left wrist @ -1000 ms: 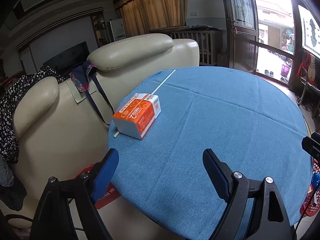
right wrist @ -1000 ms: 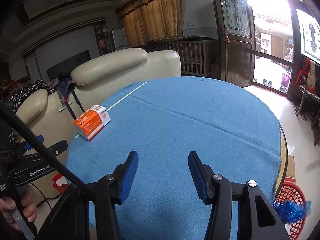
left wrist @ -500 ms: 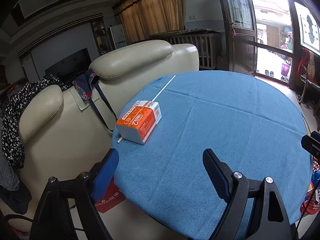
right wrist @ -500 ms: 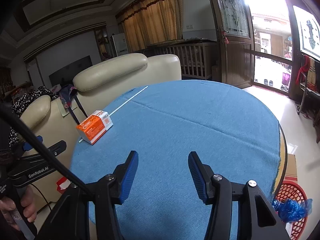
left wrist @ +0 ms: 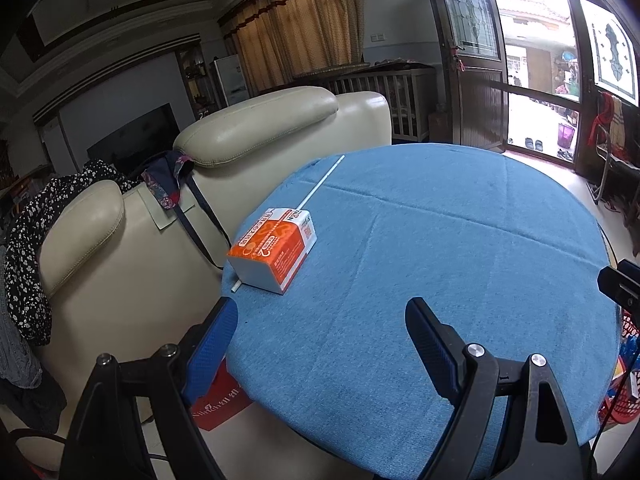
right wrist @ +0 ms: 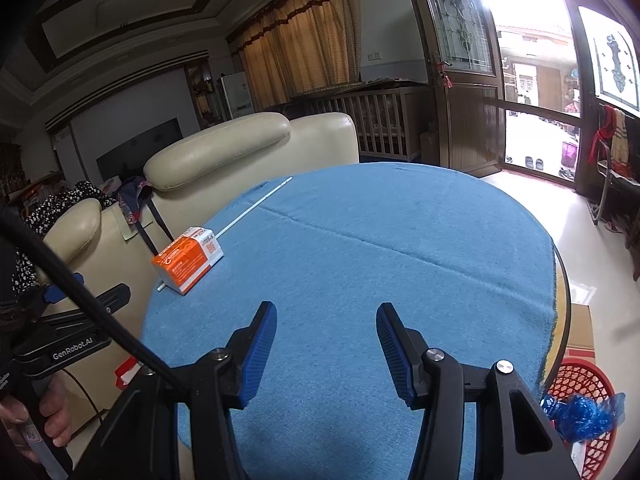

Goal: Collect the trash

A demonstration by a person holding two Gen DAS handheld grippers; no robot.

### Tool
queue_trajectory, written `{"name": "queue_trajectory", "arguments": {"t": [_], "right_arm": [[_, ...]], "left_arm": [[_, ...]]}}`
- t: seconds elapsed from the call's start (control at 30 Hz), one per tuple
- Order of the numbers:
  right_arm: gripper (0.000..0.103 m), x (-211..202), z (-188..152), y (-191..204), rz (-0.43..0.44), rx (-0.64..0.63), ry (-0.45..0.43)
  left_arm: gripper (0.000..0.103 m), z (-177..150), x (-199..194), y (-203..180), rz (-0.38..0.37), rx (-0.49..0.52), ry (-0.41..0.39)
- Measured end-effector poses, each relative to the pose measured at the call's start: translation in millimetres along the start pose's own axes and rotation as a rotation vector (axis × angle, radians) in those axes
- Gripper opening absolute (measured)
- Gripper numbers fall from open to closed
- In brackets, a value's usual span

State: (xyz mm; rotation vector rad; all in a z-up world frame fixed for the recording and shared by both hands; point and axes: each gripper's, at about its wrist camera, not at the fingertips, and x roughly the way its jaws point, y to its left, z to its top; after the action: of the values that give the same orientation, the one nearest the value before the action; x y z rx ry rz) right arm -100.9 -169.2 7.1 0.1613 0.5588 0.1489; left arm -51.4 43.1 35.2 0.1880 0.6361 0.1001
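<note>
An orange and white carton (left wrist: 274, 250) lies on the round table with the blue cloth (left wrist: 460, 248), near its left edge. A long white stick (left wrist: 320, 182) lies under and beyond it. My left gripper (left wrist: 320, 324) is open and empty, low over the table's near edge, the carton ahead of its left finger. My right gripper (right wrist: 326, 330) is open and empty over the near middle of the table (right wrist: 400, 248). The carton (right wrist: 188, 258) and the stick (right wrist: 256, 204) are far to its left. A red mesh basket (right wrist: 580, 396) with blue plastic in it stands on the floor at the right.
A cream leather sofa (left wrist: 180, 200) with clothes and a bag draped over it stands close against the table's left side. The left gripper's body and the hand holding it (right wrist: 60, 344) show at the left of the right wrist view. A cardboard box (right wrist: 580, 328) sits behind the basket.
Both grippers have drawn back and risen slightly; the carton looks a little farther away. Both stay open. Nothing on the table has moved.
</note>
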Motion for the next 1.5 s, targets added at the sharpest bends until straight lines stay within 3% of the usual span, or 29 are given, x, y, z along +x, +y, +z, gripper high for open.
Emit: {"name": "queue_trajectory", "arguments": {"t": [1.5], "right_arm": [[0.056,6,-7,-10,-0.011,0.026,0.02]], "left_arm": [[0.086,-3,12,-7,-0.003,0.02,0.028]]}}
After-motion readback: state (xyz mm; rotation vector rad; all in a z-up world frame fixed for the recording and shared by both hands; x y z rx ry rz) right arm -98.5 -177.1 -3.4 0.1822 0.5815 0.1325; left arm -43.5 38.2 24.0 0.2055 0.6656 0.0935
